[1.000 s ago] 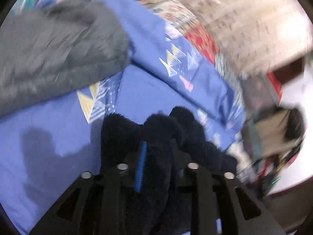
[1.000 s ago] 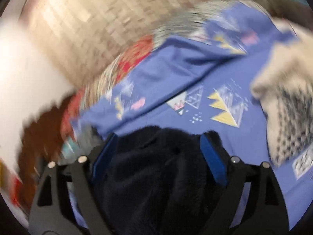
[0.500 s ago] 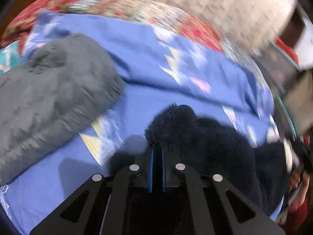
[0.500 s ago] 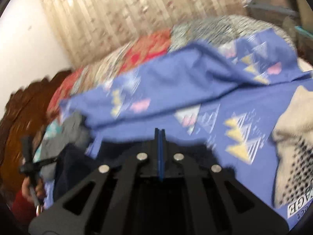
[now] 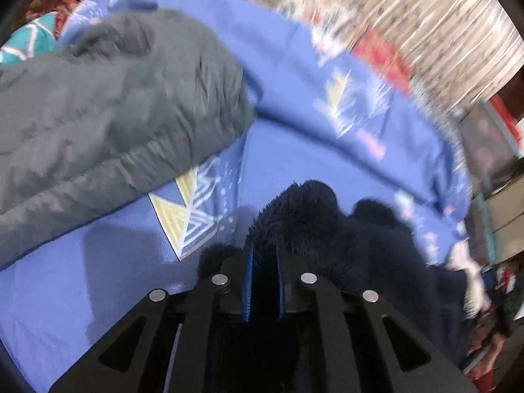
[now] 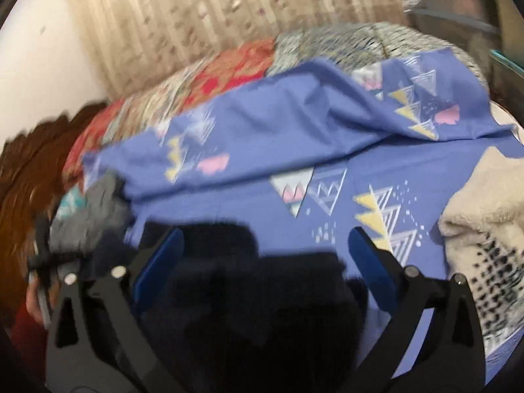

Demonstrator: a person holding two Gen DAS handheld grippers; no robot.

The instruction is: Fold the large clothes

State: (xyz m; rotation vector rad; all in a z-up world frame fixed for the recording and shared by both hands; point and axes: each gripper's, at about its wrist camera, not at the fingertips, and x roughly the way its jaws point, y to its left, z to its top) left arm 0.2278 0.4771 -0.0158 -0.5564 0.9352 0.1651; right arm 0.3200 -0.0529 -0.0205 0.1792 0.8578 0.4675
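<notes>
Mid-fold: left gripper (image 5: 262,262) pinching the navy fleece (image 5: 327,229) between nearly closed jaws; right gripper (image 6: 262,245) gaping, empty, needing to regrip the fleece below.

Blue sheet (image 6: 262,131) with triangle print covers the bed, one edge bunched into a ridge. A red and grey patterned quilt (image 6: 229,68) lies behind it, against a beige patterned curtain (image 6: 196,16). A dark wooden headboard (image 6: 29,163) stands at the left of the right wrist view. A teal patterned pillow (image 5: 29,39) shows at the top left corner of the left wrist view. Both views are motion-blurred.
</notes>
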